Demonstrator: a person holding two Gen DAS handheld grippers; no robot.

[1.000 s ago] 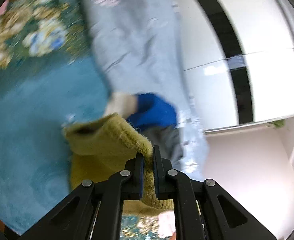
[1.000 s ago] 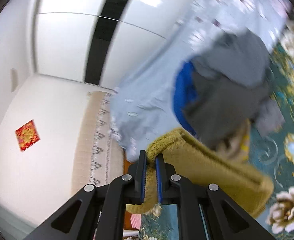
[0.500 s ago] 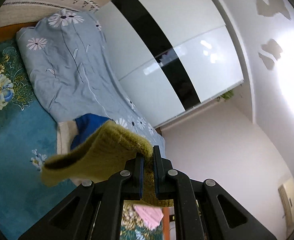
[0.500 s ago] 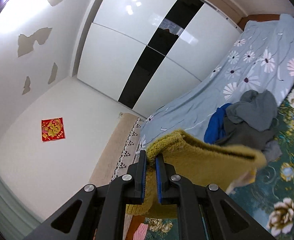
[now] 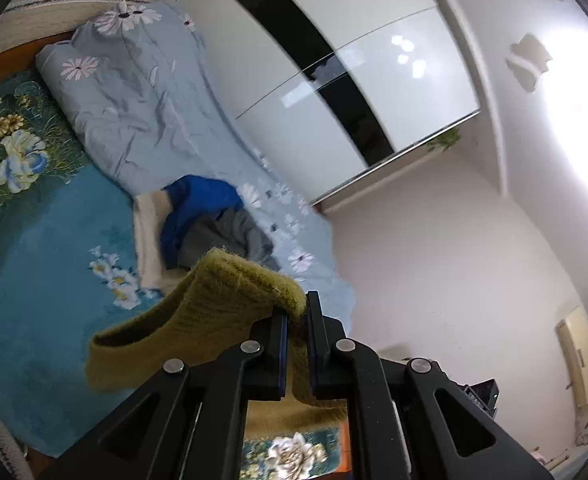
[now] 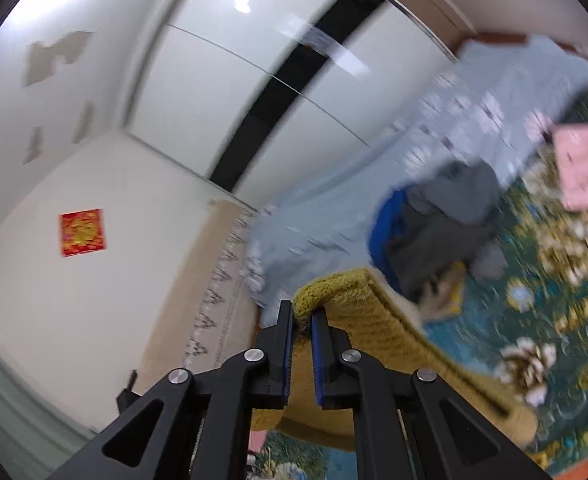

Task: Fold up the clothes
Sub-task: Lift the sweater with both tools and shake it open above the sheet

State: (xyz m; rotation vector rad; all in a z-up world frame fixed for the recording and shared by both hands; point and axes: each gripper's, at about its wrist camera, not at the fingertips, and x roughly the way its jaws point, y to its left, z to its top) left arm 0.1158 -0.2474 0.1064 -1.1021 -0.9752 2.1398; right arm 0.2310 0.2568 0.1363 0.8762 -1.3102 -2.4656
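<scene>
A mustard-yellow knit sweater hangs in the air above the bed, pinched at one edge by my left gripper, which is shut on it. My right gripper is shut on another edge of the same sweater. The sweater stretches between the two grippers. Below it lies a pile of clothes: a blue garment and a grey one, also seen in the right wrist view.
The bed has a teal floral cover and a rolled light-blue flowered quilt along the wall side. A pink folded item lies on the bed. A white-and-black wardrobe stands behind.
Both grippers lifted the sweater off the bed and tilted upward, then dipped slightly back toward the bed; the right view is now motion-blurred. Both stay shut on the sweater.
</scene>
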